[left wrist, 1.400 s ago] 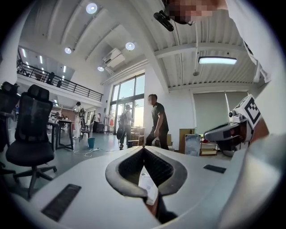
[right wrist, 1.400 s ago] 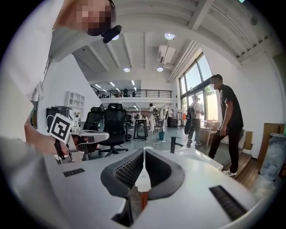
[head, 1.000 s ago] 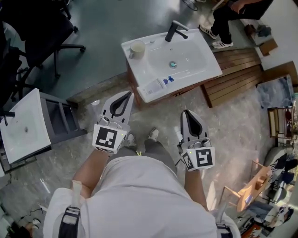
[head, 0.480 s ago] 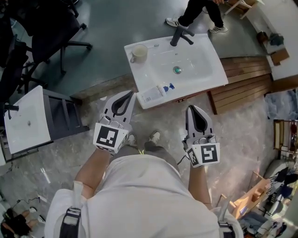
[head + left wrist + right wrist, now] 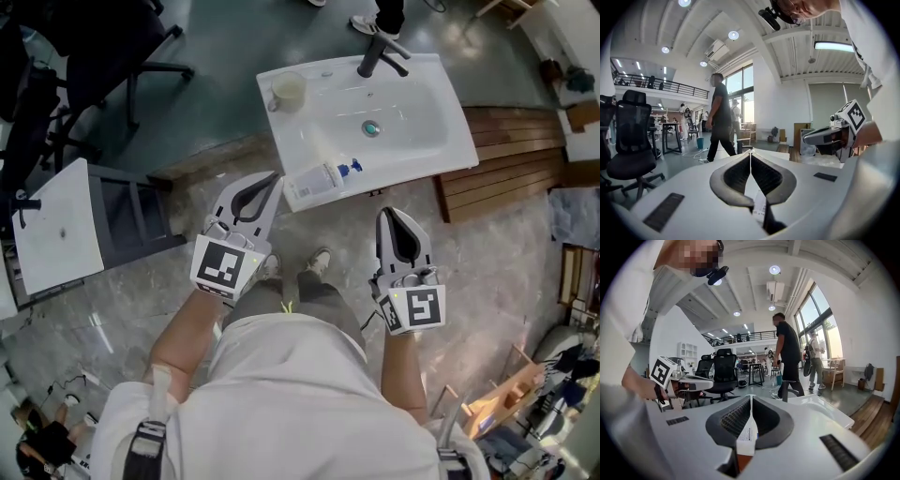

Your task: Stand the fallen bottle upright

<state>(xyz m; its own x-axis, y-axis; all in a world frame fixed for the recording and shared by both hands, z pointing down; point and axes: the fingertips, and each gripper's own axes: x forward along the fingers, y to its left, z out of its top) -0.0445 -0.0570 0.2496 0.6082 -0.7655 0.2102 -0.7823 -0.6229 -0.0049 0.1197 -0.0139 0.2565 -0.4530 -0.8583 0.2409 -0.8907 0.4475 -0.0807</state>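
Closer than a second ago: both grippers have advanced on the sink (image 5: 441, 155). Left gripper (image 5: 270, 181): fingers clenched on nothing, tips just beside the sink's front corner. Right gripper (image 5: 397, 216): fingers likewise clenched and empty, short of the front edge. Bottle (image 5: 319, 178): lying on its side on the sink's front rim, blue cap toward the bowl, untouched. Step in hand: approach. Next move, as I judge it: release one pair of fingers, take the bottle's body, and tip it upright.

Head cam: steeply down. L/R cams: level, toward sink (image 5: 448, 141), shared w/ head.
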